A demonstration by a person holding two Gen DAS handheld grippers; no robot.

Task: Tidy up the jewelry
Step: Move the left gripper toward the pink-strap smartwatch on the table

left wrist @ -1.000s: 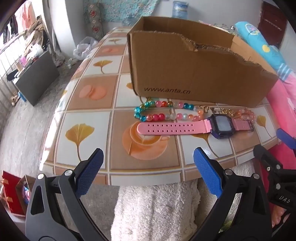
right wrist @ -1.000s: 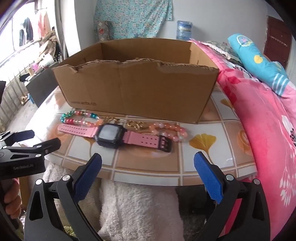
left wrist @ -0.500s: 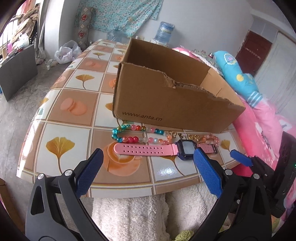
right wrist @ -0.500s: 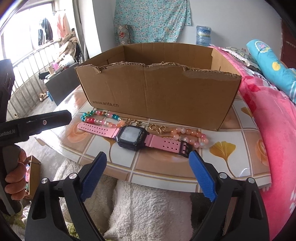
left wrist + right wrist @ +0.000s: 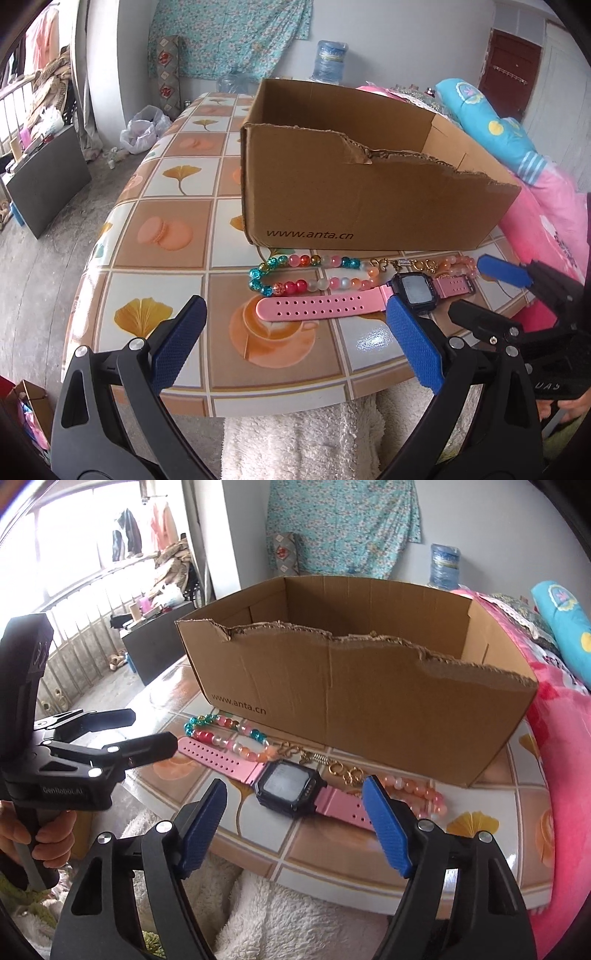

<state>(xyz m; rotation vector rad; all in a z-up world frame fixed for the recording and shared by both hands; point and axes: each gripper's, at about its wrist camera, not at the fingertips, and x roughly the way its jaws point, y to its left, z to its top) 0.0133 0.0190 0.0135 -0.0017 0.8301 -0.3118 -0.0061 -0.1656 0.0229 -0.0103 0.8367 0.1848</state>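
Note:
A pink-strapped watch with a black face [image 5: 412,293] [image 5: 288,786] lies on the tiled table [image 5: 166,229] in front of a torn cardboard box [image 5: 351,199] [image 5: 351,694]. Behind it lie a multicoloured bead bracelet [image 5: 306,273] [image 5: 221,734], a gold chain [image 5: 406,263] [image 5: 332,766] and a peach bead bracelet [image 5: 458,264] [image 5: 417,792]. My right gripper [image 5: 295,823] [image 5: 491,295] hovers at the table's near edge, its jaws closing; the watch face sits just ahead between the pads, untouched. My left gripper [image 5: 295,343] [image 5: 144,731] stands open and empty over the watch's long strap end.
Pink bedding [image 5: 546,206] borders the table on the right. A white fluffy cloth [image 5: 295,443] lies under the near edge. A dark cabinet [image 5: 44,181] stands on the floor at left. A hand [image 5: 22,830] holds the left gripper's handle.
Both grippers have come closer to the jewelry at the table's edge. The right gripper's jaws have narrowed and now frame the watch face. The left view has tilted up.

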